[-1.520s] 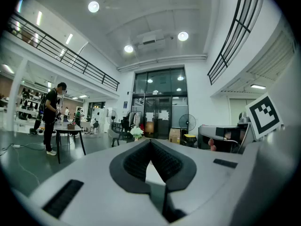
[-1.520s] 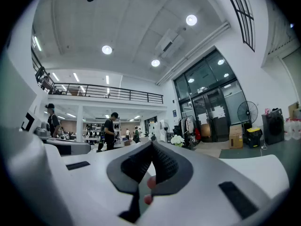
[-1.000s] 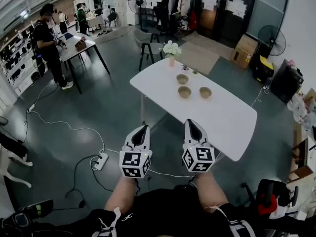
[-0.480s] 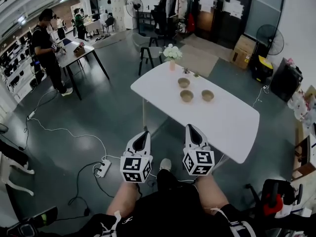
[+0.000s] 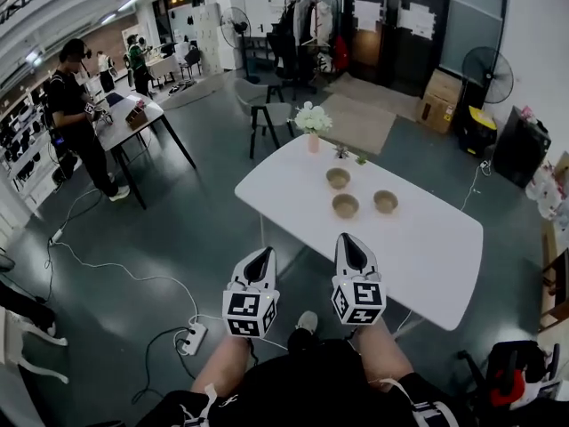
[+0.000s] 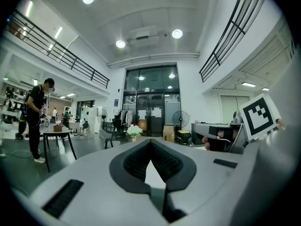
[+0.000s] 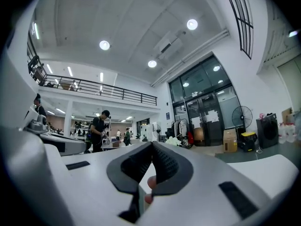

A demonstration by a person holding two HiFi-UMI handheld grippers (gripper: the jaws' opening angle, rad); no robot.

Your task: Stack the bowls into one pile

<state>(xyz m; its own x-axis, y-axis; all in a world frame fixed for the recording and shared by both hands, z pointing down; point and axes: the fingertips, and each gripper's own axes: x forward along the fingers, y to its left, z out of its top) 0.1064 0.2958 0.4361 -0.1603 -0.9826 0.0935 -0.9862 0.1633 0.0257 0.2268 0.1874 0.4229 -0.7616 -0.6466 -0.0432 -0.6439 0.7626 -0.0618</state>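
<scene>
Three tan bowls stand apart on the white table (image 5: 427, 238): one at the back (image 5: 338, 178), one in front of it (image 5: 345, 205), one to the right (image 5: 385, 201). My two grippers are held side by side in the air, short of the table's near edge, and point level toward it. The left gripper (image 5: 264, 253) is shut with nothing in it, its tips meeting in its own view (image 6: 151, 140). Beside it, the right gripper (image 5: 345, 238) is likewise shut and empty (image 7: 152, 143). Neither touches a bowl.
A vase of white flowers (image 5: 312, 123) stands at the table's far corner, with a chair (image 5: 267, 114) behind it. On the floor at lower left lie a power strip (image 5: 191, 338) and cables. A person (image 5: 76, 105) stands at another table (image 5: 133, 114) far left.
Both grippers have moved forward together toward the white table, still shut. The table and bowls now appear closer and lower in the head view.
</scene>
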